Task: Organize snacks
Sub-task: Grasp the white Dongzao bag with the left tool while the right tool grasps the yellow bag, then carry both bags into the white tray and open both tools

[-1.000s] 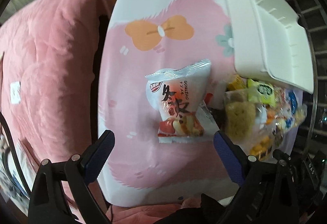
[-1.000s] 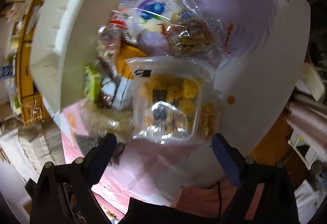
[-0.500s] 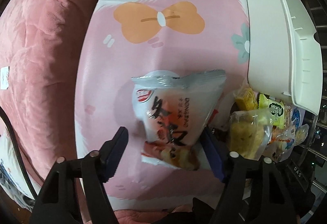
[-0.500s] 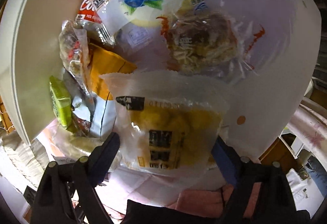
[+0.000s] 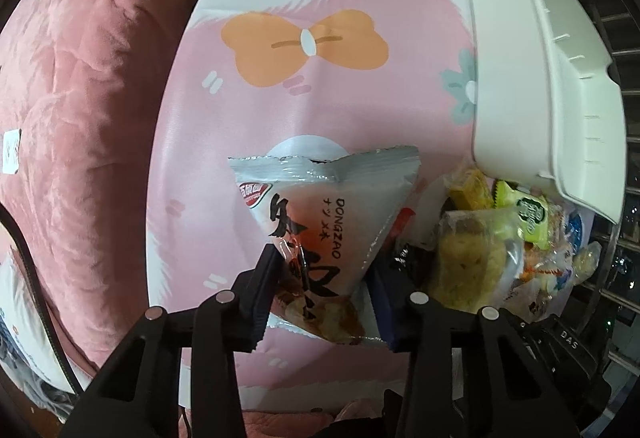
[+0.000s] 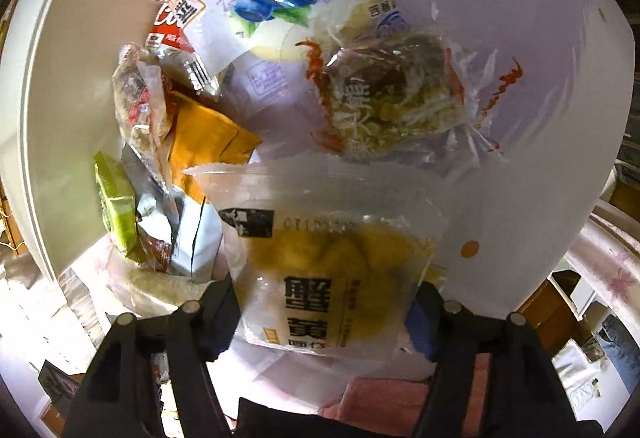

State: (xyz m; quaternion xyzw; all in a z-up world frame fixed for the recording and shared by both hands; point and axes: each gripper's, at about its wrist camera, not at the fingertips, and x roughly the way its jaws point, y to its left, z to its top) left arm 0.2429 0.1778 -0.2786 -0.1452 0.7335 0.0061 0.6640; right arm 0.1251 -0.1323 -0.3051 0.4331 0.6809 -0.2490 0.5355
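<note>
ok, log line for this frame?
left gripper: closing on jujube pack | right gripper: closing on yellow pack | bin: tipped over

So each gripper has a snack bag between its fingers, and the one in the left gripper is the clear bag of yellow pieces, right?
Not quite. The left gripper is closing on the white Dongzao packet, as the left wrist view shows. The clear bag of yellow pieces sits between the closing fingers of the right gripper.

Both grippers are pointing steeply down. Left gripper (image 5: 322,280) jaws are closing, a snack packet pinched between its fingers. Right gripper (image 6: 326,314) jaws are closing around a clear snack bag.
</note>
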